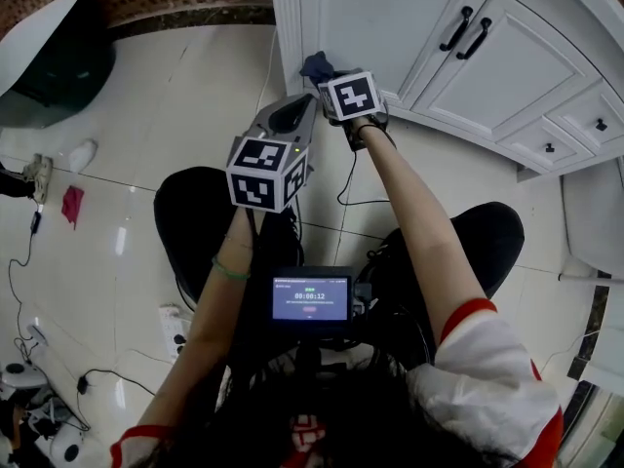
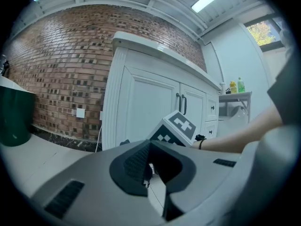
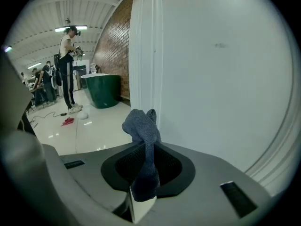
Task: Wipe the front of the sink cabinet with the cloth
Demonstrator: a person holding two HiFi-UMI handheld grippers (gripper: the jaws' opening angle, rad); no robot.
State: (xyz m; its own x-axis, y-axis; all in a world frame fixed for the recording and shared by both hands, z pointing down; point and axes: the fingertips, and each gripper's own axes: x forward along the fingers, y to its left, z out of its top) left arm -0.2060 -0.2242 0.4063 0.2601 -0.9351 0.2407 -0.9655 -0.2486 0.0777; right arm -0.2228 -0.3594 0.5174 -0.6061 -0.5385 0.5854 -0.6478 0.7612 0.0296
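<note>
two grippers, one cloth. right gripper [image 3: 145, 173] jaws clamped on the grey-blue cloth [image 3: 142, 126], with its bunched end just beside the left edge of the sink cabinet [image 3: 221, 79] front; contact unclear. left gripper [image 2: 149, 166] jaws together, nothing in them, held nearer, off the cabinet. two doors, two black handles [image 1: 455, 29] side by side.

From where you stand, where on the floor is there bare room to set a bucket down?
The widest bare tiles lie between the green tub and the cabinet corner. A narrower strip runs along the cabinet front. The left edge is crowded: a red rag and cables. The right claw holds the cloth at the corner.
</note>
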